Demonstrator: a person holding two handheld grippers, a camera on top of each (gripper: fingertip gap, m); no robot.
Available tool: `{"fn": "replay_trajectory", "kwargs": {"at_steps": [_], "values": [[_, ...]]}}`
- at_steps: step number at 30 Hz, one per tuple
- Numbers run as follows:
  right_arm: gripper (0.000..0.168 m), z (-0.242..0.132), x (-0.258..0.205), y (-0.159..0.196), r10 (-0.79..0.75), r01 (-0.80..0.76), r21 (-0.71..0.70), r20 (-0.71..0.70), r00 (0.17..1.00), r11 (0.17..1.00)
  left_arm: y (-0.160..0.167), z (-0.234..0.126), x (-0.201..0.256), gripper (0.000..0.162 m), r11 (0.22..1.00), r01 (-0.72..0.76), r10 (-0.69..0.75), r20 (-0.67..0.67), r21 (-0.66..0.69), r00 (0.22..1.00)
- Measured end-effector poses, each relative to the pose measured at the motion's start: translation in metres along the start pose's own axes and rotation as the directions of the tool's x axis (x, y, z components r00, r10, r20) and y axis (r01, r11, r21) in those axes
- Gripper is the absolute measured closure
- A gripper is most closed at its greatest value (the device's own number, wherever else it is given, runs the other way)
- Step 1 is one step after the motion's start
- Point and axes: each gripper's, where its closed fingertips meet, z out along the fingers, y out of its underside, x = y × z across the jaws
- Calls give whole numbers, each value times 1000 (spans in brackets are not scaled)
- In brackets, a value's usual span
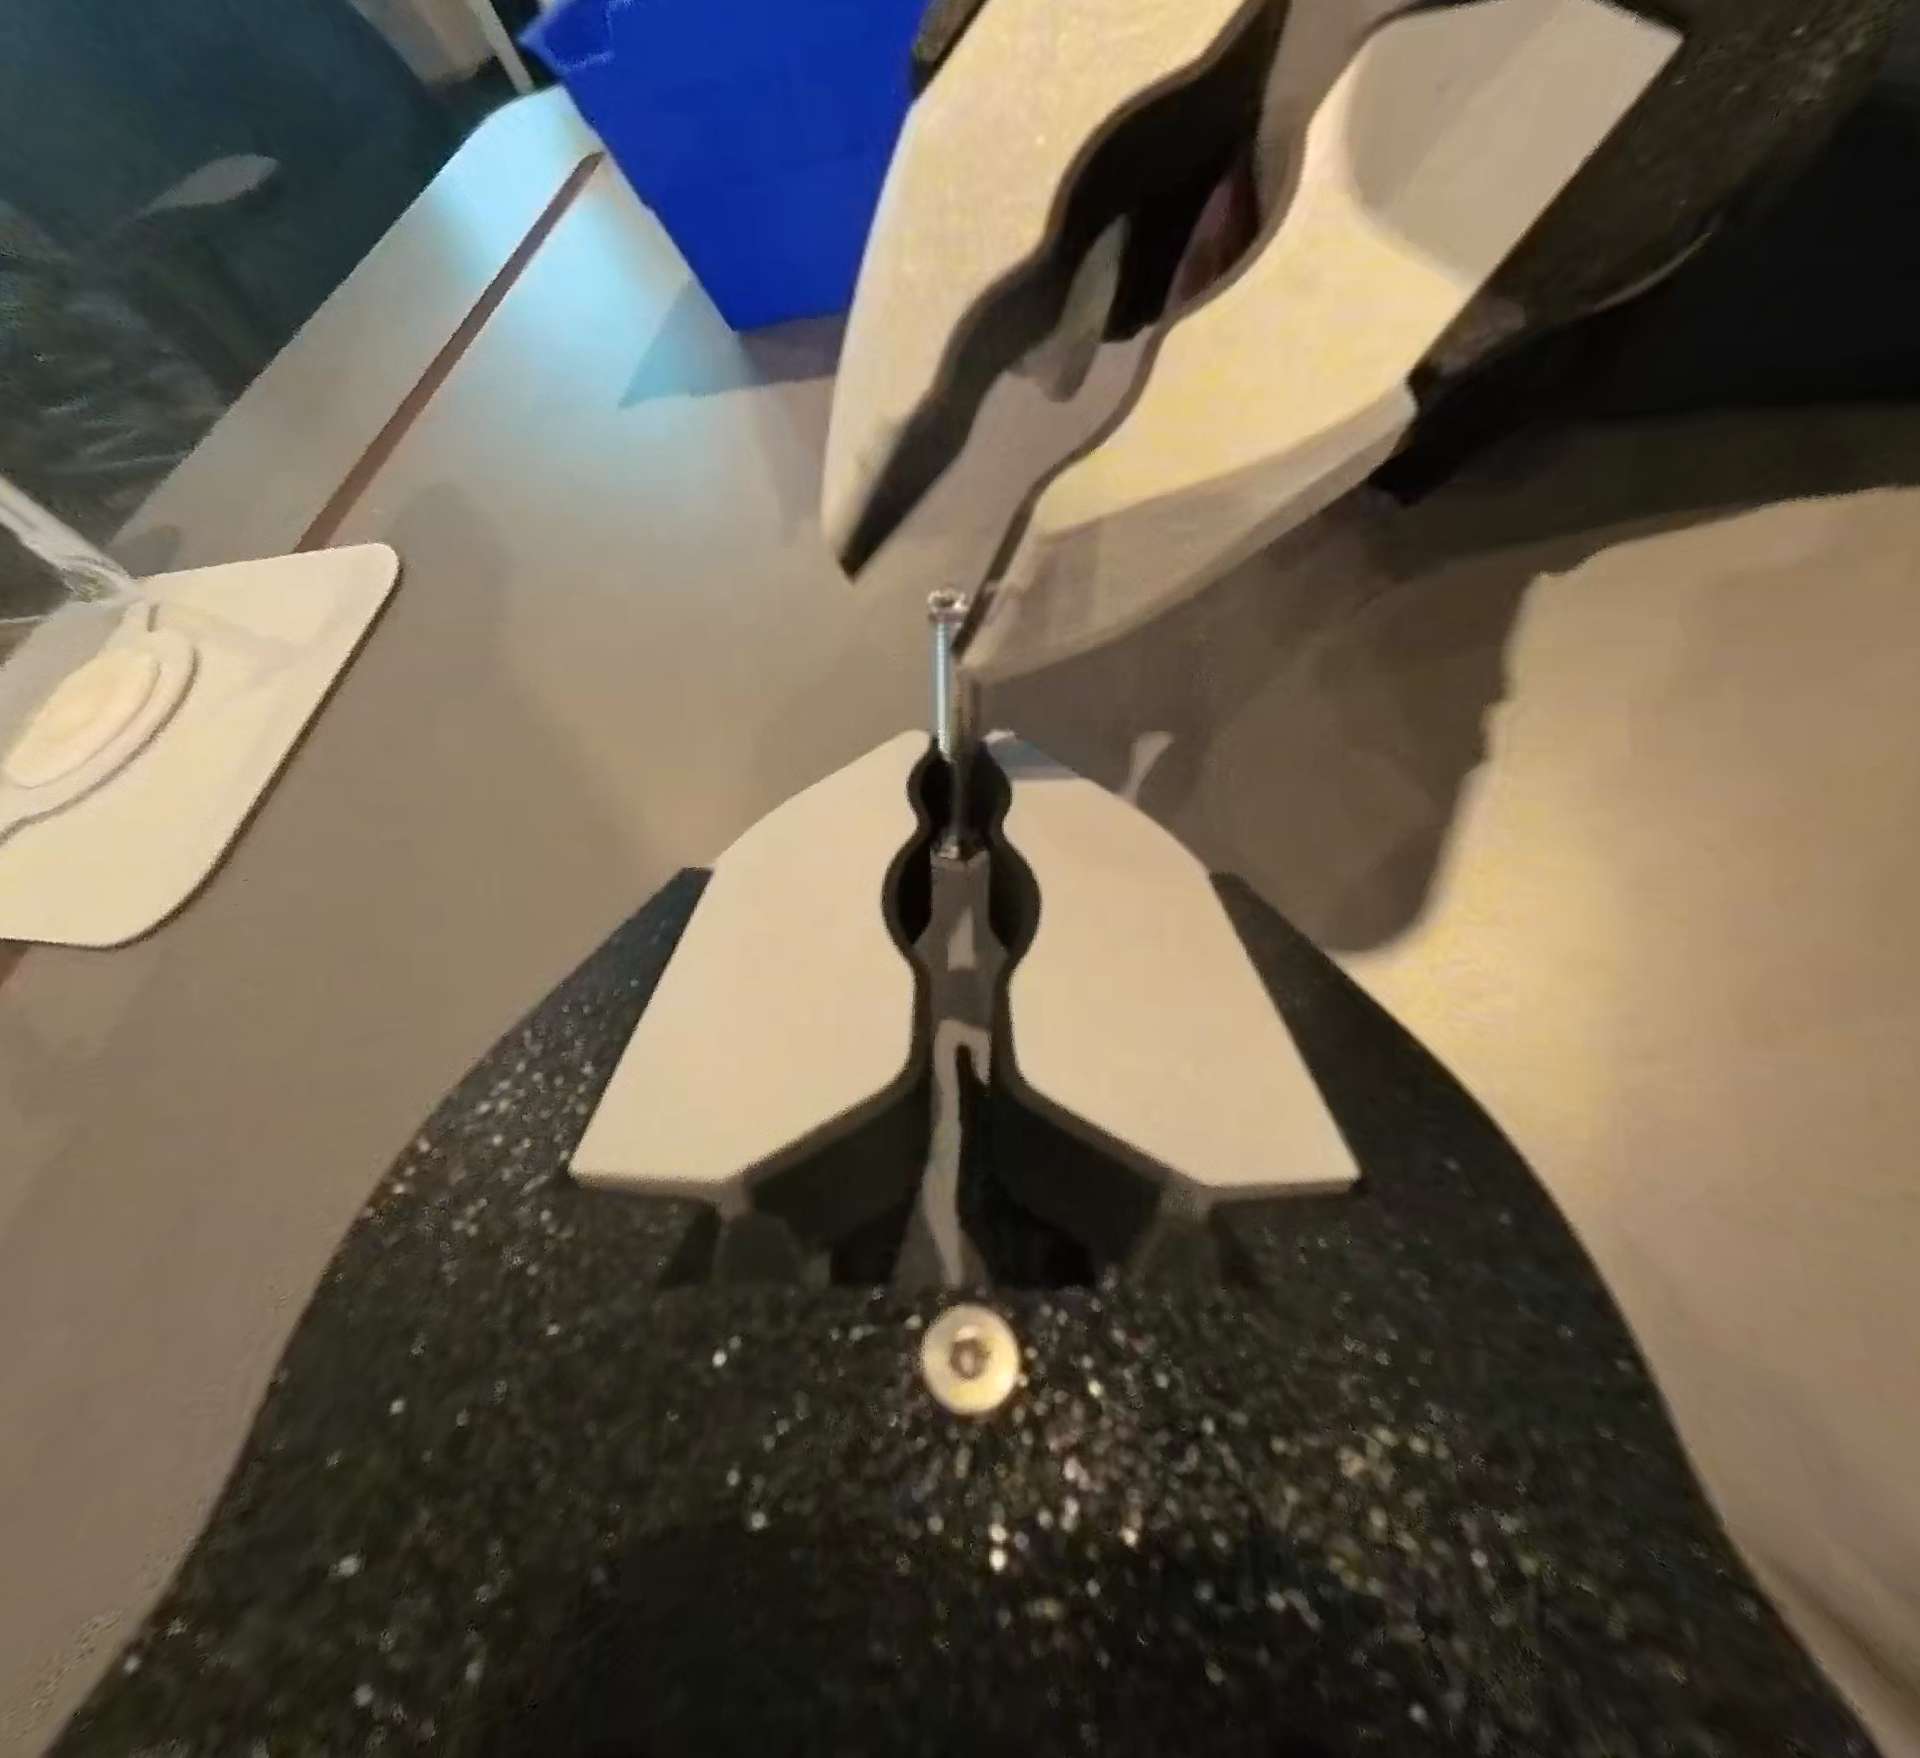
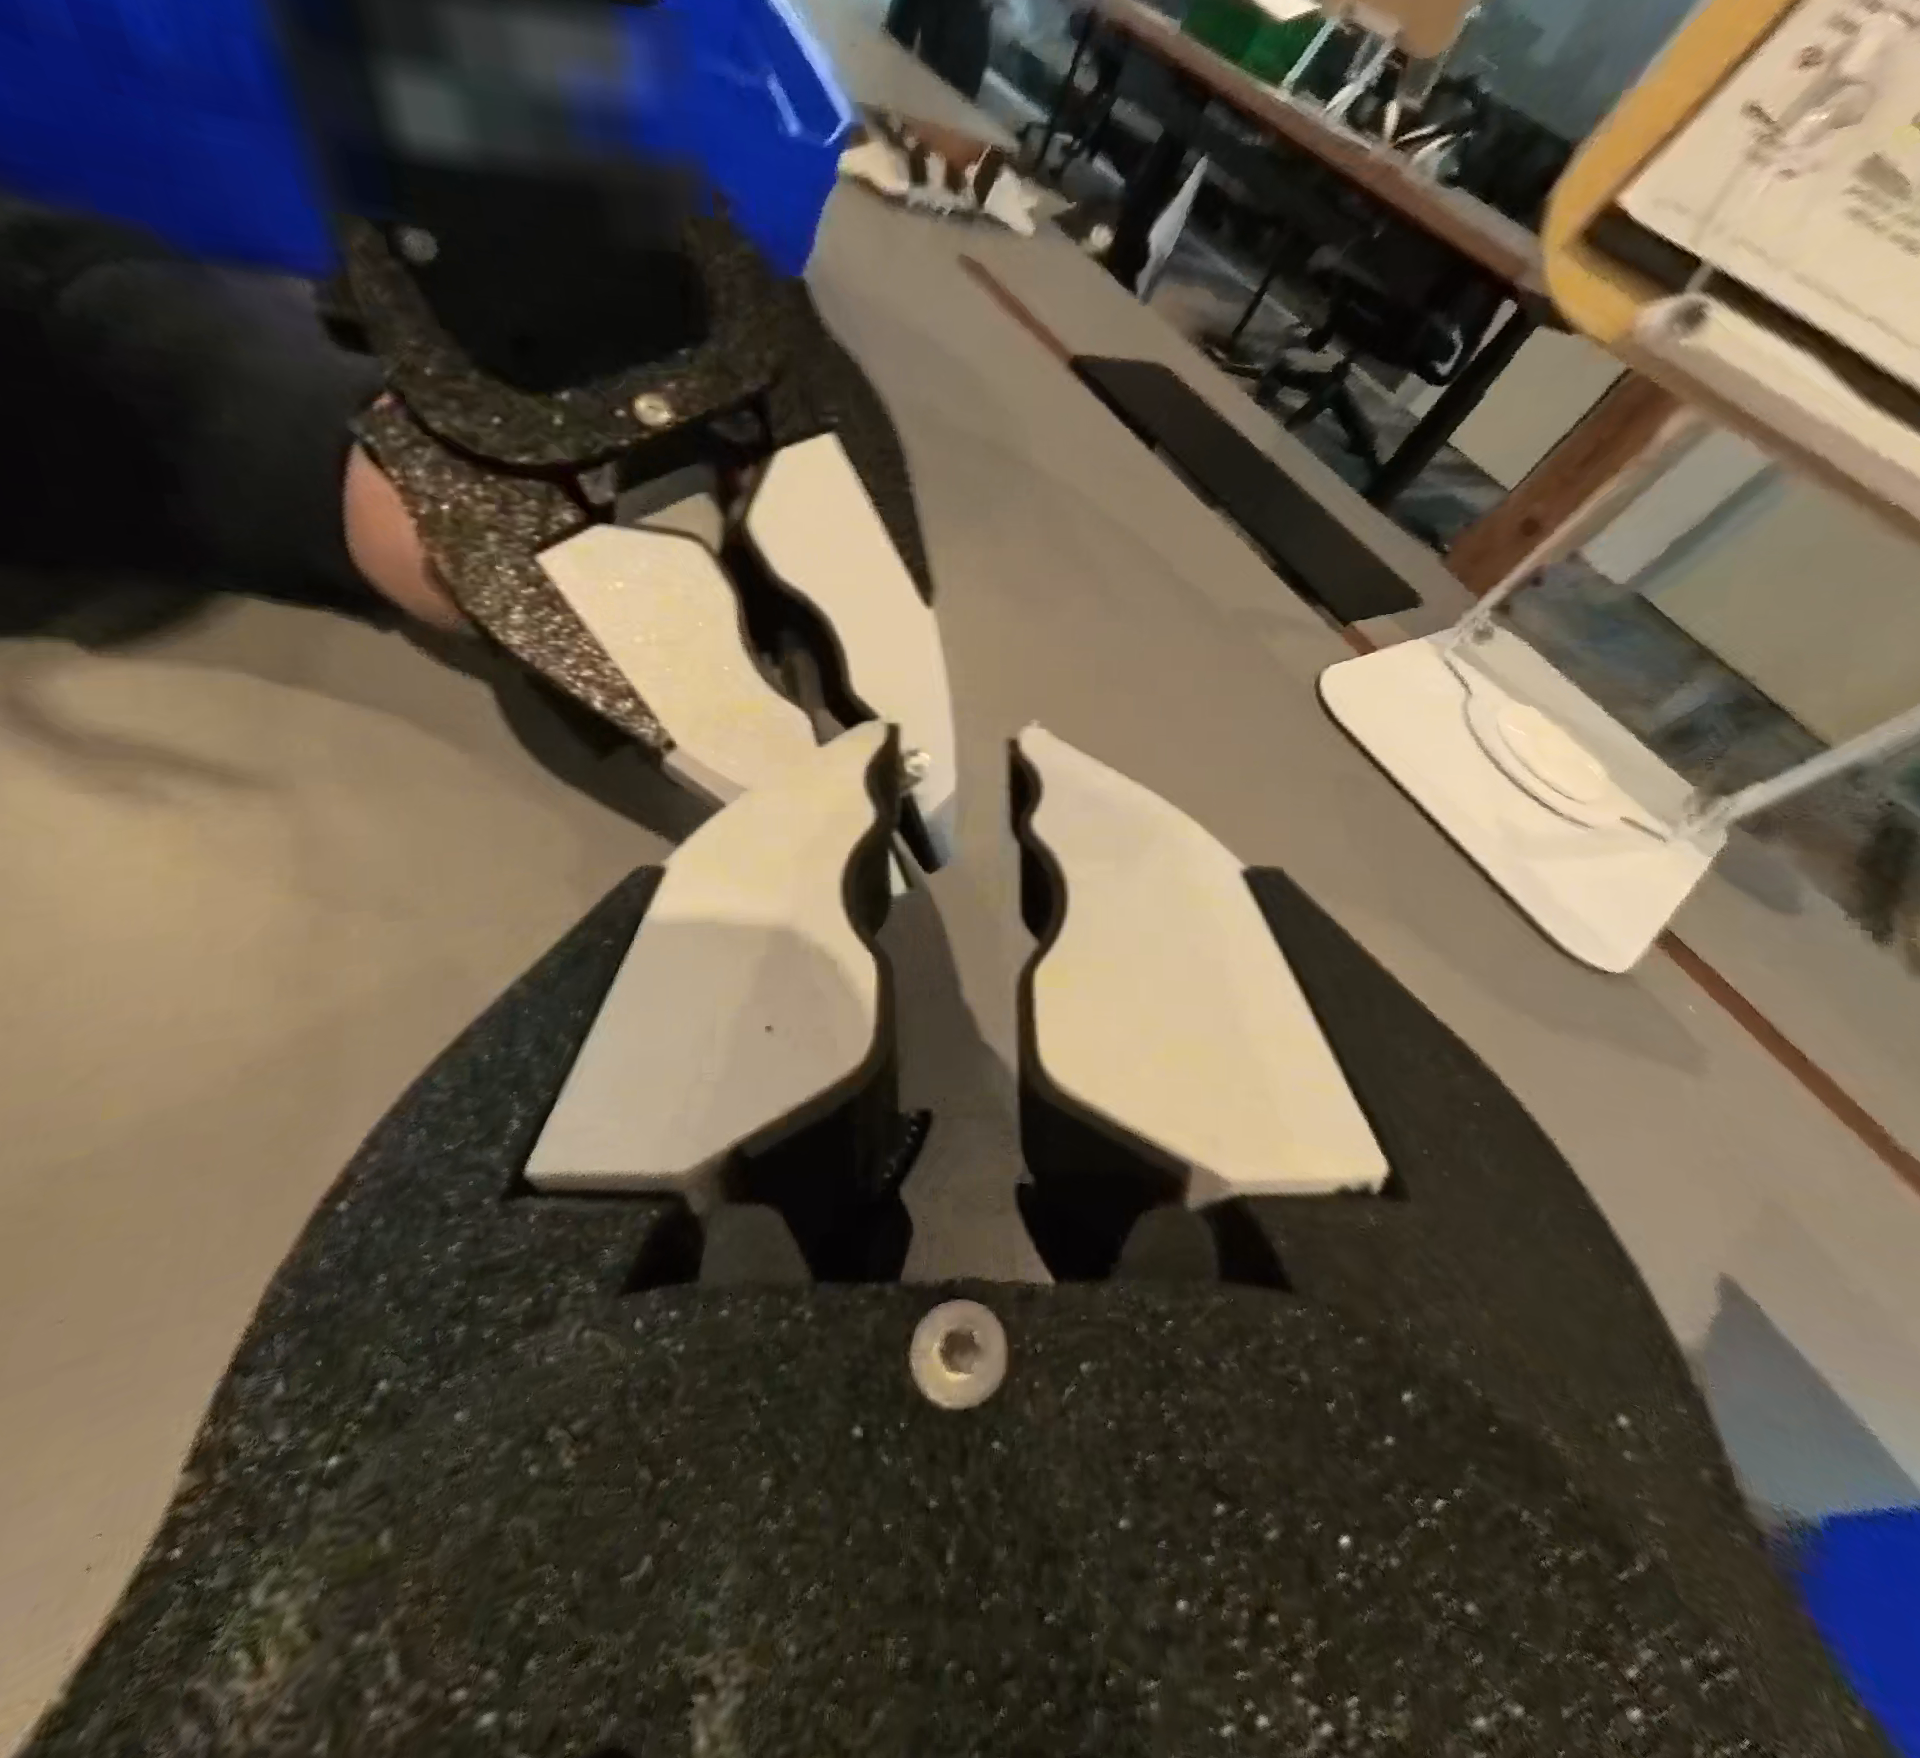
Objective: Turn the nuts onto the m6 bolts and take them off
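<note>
My left gripper [image 1: 956, 758] is shut on a thin silver bolt [image 1: 951, 690], which sticks out forward past its fingertips, head outward. A small hex piece sits low on the bolt between the pads; I cannot tell whether it is a nut. My right gripper [image 1: 925, 602] comes in from the upper right with its tips at the bolt head. In the right wrist view my right gripper [image 2: 956, 752] is open and empty. The bolt head [image 2: 916, 763] is just inside its left fingertip. The left gripper's fingers [image 2: 675, 638] reach in from the upper left, held by a black-gloved hand [image 2: 156, 461].
The grey table [image 1: 1558, 877] is under both grippers. A blue bin [image 1: 748, 98] stands behind them. A white base plate with a clear acrylic stand [image 1: 156, 742] is at the left edge, and it also shows in the right wrist view [image 2: 1507, 773]. A black strip [image 2: 1247, 482] lies farther back. There is about 4 cm between the tips of the two grippers.
</note>
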Motion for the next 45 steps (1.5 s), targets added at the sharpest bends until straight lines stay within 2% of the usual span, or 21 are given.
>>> {"fn": "replay_trajectory", "kwargs": {"at_steps": [1, 3, 6, 10, 13, 19, 27, 29, 33, 36, 38, 41, 45], "values": [[143, -2, 5, 1, 58, -58, 6, 5, 998, 998, -1, -1, -2, 157, 999, 31, -31, -5, 13, 999], [145, -8, 24, 11, 172, -173, -20, -29, 985, 985, -5, -5, -5, 157, 995, 76, -75, -21, 60, 997], [146, -21, 52, 41, 282, -293, -116, -107, 953, 949, -21, -17, -5, 157, 970, 142, -126, -91, 199, 988], [146, -24, 48, 80, 437, -436, -300, -69, 897, 849, -31, -27, -7, 157, 929, 237, -192, -176, 285, 965], [144, -22, 42, 99, 423, -417, -395, -78, 903, 818, -34, -32, -10, 157, 908, 279, -224, -200, 314, 954], [143, -19, 38, 108, 371, -373, -453, -97, 923, 810, -31, -28, -9, 157, 915, 285, -233, -203, 285, 951], [157, -17, 37, 111, 375, -378, -475, -105, 921, 795, -23, -17, 5, 157, 955, 235, -191, -228, 181, 955], [157, -17, 34, 102, 390, -378, -450, -71, 918, 809, -21, -15, 10, 157, 961, 230, -183, -264, 156, 947], [158, -18, 23, 42, 367, -343, -192, 106, 924, 919, -19, -13, 26, 157, 973, 201, -151, -351, 110, 924], [158, -27, 7, 9, 316, -313, -52, 258, 913, 948, -18, -14, 31, 157, 977, 188, -135, -386, 101, 913], [158, -30, -2, -1, 295, -307, -15, 322, 900, 952, -18, -13, 34, 157, 979, 182, -131, -398, 92, 908], [157, -31, -8, -9, 257, -280, 19, 345, 903, 960, -15, -11, 38, 157, 986, 155, -115, -407, 66, 906], [157, -29, -18, -9, 228, -243, -7, 370, 901, 970, -10, -7, 42, 157, 993, 110, -90, -402, 29, 911]]}}
